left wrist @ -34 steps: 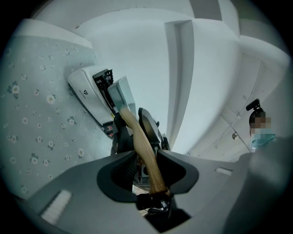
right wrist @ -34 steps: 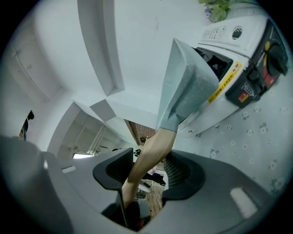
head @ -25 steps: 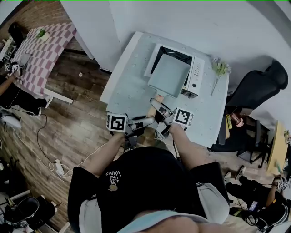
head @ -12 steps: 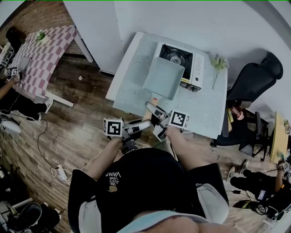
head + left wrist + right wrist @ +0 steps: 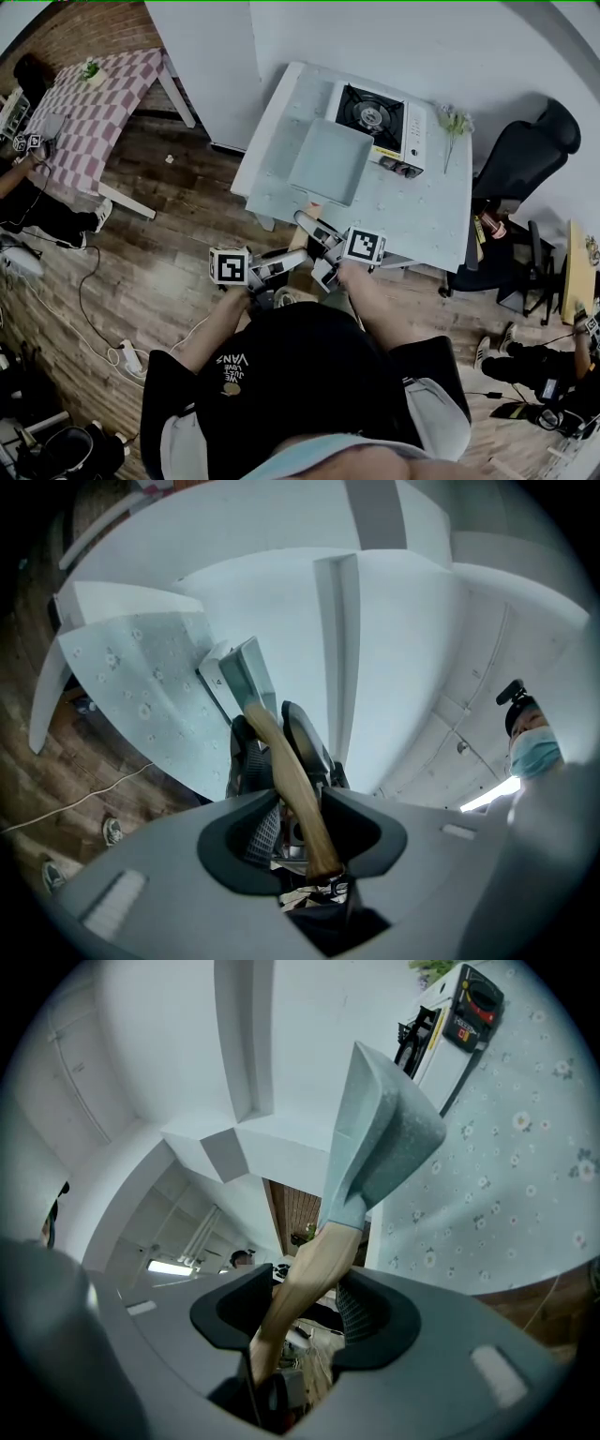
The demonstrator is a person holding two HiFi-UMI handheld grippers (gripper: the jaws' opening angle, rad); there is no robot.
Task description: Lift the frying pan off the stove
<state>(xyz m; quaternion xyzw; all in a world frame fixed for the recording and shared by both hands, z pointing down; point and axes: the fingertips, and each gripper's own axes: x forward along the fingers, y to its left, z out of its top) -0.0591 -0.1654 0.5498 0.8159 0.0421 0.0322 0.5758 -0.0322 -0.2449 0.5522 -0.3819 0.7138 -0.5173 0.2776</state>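
Note:
The square pale-green frying pan (image 5: pixel 328 161) hangs over the table, clear of the stove (image 5: pixel 380 112), whose black burner is uncovered. Its wooden handle (image 5: pixel 307 211) points toward me. Both grippers hold that handle: my left gripper (image 5: pixel 298 255) comes from the left, my right gripper (image 5: pixel 317 228) from the right. In the left gripper view the handle (image 5: pixel 286 761) runs between the jaws of the left gripper (image 5: pixel 277 752), with the pan (image 5: pixel 246 672) edge-on beyond. In the right gripper view the right gripper (image 5: pixel 314 1288) clamps the handle (image 5: pixel 314 1260); the pan (image 5: pixel 384 1138) and stove (image 5: pixel 450 1026) lie ahead.
The stove stands at the back of a pale flowered table (image 5: pixel 431 216), beside a small bunch of flowers (image 5: pixel 453 127). A black office chair (image 5: pixel 525 159) is to the right. A checkered table (image 5: pixel 89 89) and a seated person (image 5: pixel 19 187) are far left. Cables lie on the wooden floor.
The pan has come off the stove and toward me, carried by both grippers. The burner, covered a second ago, is now fully exposed.

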